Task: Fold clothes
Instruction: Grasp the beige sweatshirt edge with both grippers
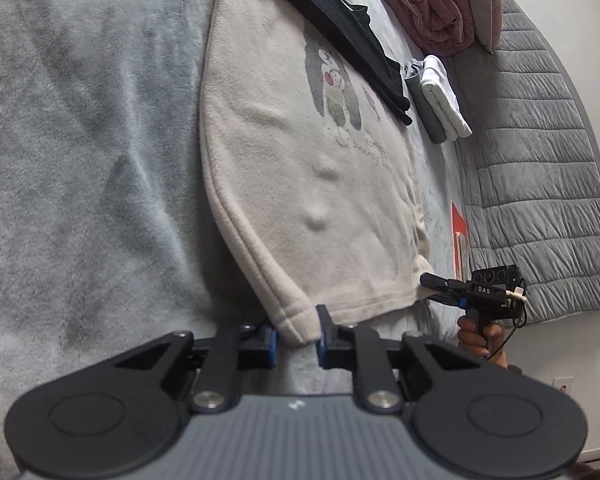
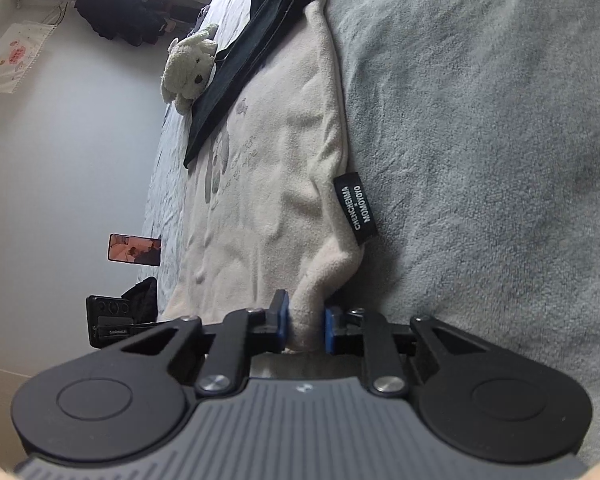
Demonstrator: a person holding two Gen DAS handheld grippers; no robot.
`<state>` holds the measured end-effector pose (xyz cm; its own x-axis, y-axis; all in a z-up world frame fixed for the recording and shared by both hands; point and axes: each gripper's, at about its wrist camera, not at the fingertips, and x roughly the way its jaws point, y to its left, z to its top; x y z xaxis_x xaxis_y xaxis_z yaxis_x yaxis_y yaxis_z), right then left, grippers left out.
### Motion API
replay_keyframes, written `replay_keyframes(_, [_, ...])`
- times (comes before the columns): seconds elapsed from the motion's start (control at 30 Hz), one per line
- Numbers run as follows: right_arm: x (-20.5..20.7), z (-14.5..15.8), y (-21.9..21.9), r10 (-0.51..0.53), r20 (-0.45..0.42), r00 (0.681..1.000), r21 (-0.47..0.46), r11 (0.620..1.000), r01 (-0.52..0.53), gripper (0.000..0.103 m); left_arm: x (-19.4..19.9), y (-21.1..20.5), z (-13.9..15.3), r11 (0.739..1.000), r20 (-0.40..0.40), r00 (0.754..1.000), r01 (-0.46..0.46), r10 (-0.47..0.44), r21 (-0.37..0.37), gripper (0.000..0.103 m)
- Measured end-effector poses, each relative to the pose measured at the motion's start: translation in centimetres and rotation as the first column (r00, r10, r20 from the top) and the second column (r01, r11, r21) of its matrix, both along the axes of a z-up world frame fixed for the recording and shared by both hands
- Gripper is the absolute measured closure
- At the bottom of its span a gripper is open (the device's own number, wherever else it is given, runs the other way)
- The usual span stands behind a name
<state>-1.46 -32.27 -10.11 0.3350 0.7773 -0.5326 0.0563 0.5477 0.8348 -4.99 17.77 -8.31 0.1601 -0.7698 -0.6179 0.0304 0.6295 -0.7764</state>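
Note:
A cream fleece garment (image 1: 300, 152) with a faded printed figure lies spread on the grey plush blanket (image 1: 80, 140). My left gripper (image 1: 298, 336) is shut on its hemmed corner, and the blue pads press the cloth from both sides. In the right wrist view my right gripper (image 2: 306, 328) is shut on another corner of the cream garment (image 2: 276, 184), just below its black sewn label (image 2: 356, 208). In the left wrist view the right gripper (image 1: 428, 288) shows at the garment's far bottom edge, with a hand (image 1: 480, 336) holding it.
A black garment (image 1: 352, 32) overlaps the cream one's far end. A rolled pink quilt (image 1: 436, 4), folded white and grey clothes (image 1: 444, 96) and a grey quilted cover (image 1: 540, 184) lie to the right. A plush toy (image 2: 188, 64) and a lit phone (image 2: 134, 250) sit near the bed's edge.

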Motion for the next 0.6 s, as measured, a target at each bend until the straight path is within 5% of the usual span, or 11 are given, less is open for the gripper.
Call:
replay_keyframes(0.33, [1.2,2.4,0.3,-0.056,0.045,0.997,0.031,0.998,0.055,0.083,0.7,1.6,1.9,0.973,0.052,0.987,-0.143,0.155,-0.179,0.091])
replay_keyframes(0.6, [6.4,3.7,1.1,-0.147,0.087,0.985,-0.007,0.989,0.148,0.083,5.1,2.0,3.5,0.929,0.050,0.937,-0.333,0.345,-0.165,0.093])
